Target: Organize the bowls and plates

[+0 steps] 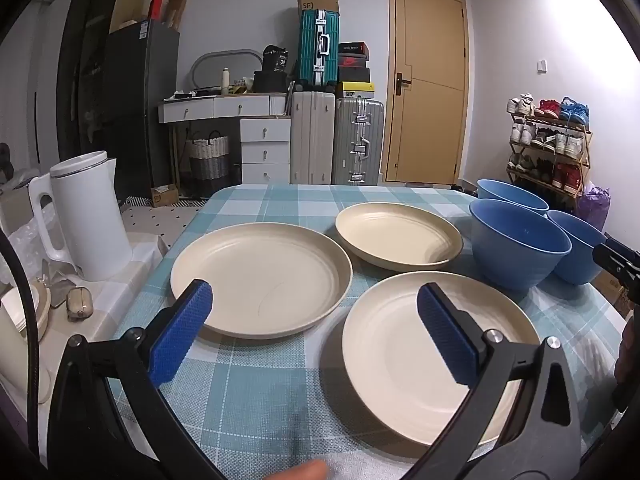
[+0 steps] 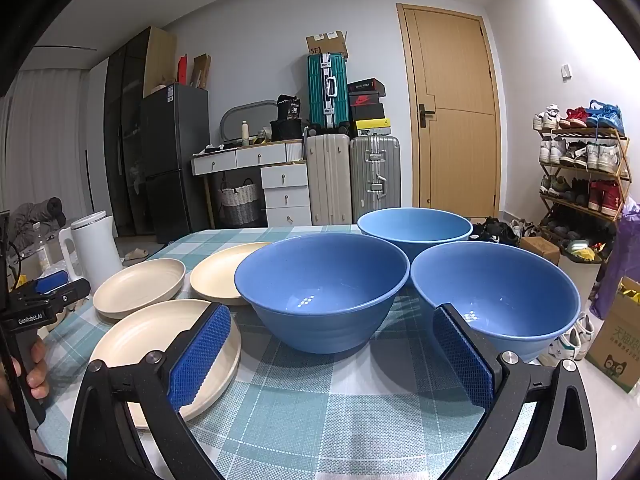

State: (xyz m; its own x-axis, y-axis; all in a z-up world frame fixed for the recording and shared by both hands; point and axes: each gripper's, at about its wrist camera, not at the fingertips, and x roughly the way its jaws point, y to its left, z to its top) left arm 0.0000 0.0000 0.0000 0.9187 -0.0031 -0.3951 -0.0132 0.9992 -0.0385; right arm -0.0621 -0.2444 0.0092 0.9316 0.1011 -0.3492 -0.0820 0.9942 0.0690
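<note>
The left gripper (image 1: 314, 334) is held wide open above the near table edge, nothing between its blue pads (image 1: 180, 340). Its left finger overlaps the left plate (image 1: 262, 276), its right finger the near plate (image 1: 392, 360). A third, far plate (image 1: 398, 236) is set behind these; all three are cream and lie flat on the checked cloth (image 1: 256, 396), close together but apart.

The right gripper (image 2: 330, 354) is likewise spread wide and empty, just in front of the bowls. The mid bowl (image 2: 322, 292) is framed between its fingers, the right bowl (image 2: 494, 292) is partly covered by the right finger, and the far bowl (image 2: 414, 226) stands behind both. The three blue bowls are upright and packed close; whether their rims touch cannot be told. The bowls are grouped to the right of the plates.

"GenRobot.AI" is read on the left gripper's body in the right wrist view. A white kettle (image 1: 86, 216) stands off the table's left side. Against the back wall, suitcases (image 1: 336, 140) are stacked, a box marked "SF" (image 1: 318, 0) on top, and a Nike swoosh is seen on a shoebox (image 2: 364, 100). A black bag shows "36" (image 2: 292, 108). A door (image 1: 428, 84) and a shoe rack (image 1: 548, 144) are seen to the right, with a green-printed carton (image 2: 614, 336) bearing Chinese characters on the floor.
</note>
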